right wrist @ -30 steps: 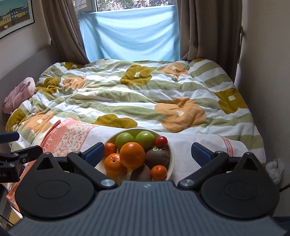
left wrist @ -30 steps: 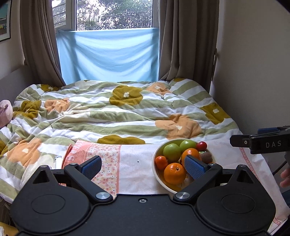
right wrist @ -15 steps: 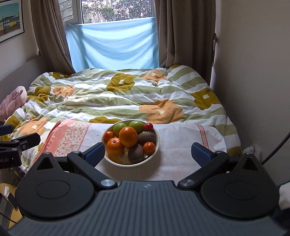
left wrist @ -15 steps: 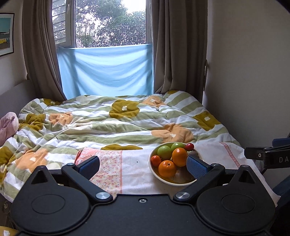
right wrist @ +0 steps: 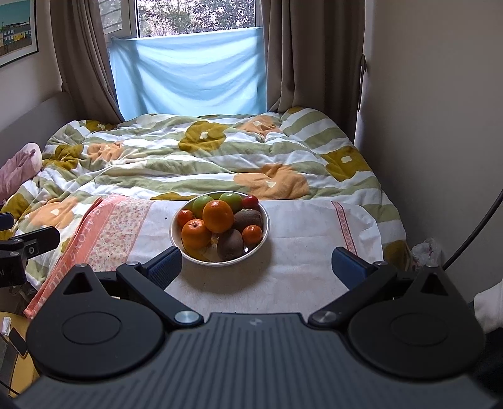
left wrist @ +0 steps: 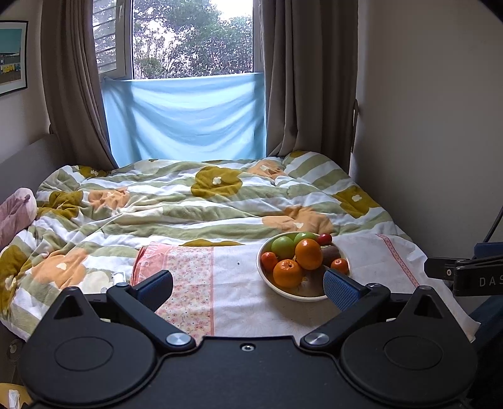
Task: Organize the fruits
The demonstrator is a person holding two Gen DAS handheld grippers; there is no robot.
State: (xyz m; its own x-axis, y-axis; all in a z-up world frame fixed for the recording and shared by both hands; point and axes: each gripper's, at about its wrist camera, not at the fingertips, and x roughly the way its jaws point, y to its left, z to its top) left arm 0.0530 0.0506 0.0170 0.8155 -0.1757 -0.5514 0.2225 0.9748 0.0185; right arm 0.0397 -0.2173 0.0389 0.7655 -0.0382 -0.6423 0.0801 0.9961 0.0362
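A: Where's the fruit?

B: Heaped in the round white bowl (right wrist: 265, 234) on the white cloth with the pink floral border (right wrist: 301, 251), laid over the striped floral duvet (right wrist: 204, 157).

A: And the grippers?

B: The left gripper (left wrist: 248, 288) and the right gripper (right wrist: 256, 266) are both spread wide, holding nothing, short of the bowl.

A bed (left wrist: 201, 201) fills the room ahead, under a striped quilt (right wrist: 201, 157) with orange and mustard flowers. Beyond it a window (left wrist: 191, 37) shows trees in daylight, its lower part covered by a blue cloth (left wrist: 185, 119), with brown curtains (left wrist: 301, 78) on both sides. A plain wall (right wrist: 440, 110) runs along the right; a framed picture (right wrist: 17, 28) hangs far left
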